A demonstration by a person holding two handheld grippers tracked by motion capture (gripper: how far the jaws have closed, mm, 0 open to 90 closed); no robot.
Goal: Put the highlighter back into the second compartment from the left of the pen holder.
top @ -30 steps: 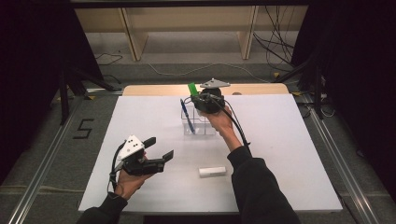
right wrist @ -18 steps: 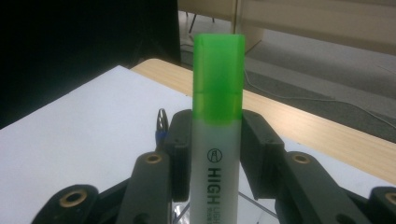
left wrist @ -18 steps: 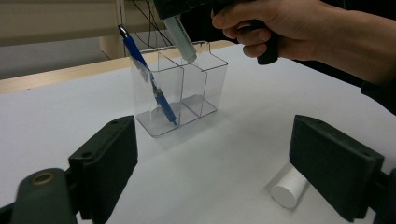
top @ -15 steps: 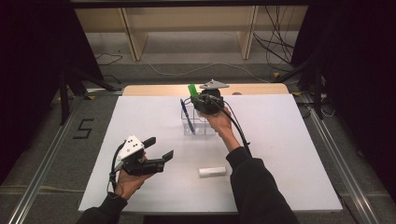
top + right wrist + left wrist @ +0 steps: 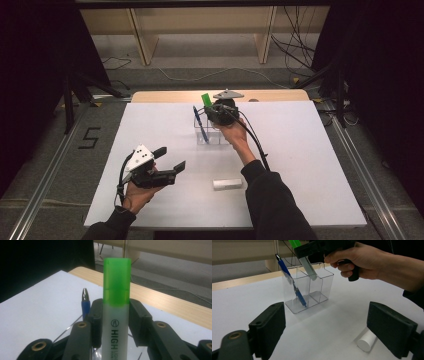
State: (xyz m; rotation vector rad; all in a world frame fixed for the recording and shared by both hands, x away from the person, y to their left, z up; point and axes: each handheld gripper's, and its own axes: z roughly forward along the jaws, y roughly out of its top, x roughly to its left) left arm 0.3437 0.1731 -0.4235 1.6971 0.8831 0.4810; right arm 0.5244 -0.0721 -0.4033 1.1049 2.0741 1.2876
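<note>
White foam-like board formed the table (image 5: 310, 165) surface. Nearest the person, the left gripper (image 5: 167, 167) was held low above the near left part of the table, its jaws spread wide with nothing between them. In the left gripper view, its two black fingers (image 5: 268, 326) framed the scene ahead. A white cylinder (image 5: 227, 184) lay flat on the table near the front edge, to the right of the left gripper and apart from it.

Farther back, a clear plastic organiser (image 5: 308, 288) with separate compartments stood upright near the table centre. A blue pen (image 5: 291, 278) leaned tilted in its left compartment as seen in the left gripper view, tip end down on the compartment floor.

The right gripper (image 5: 216, 111) was positioned directly over the organiser, jaws clamped on a green-capped highlighter (image 5: 116, 312). The highlighter was held with its cap up and its body tilted, the lower end (image 5: 310, 271) inside the top of a compartment beside the pen's, not yet on the floor. In the right gripper view, both fingers (image 5: 96, 320) pressed against the white barrel just below the cap.
</note>
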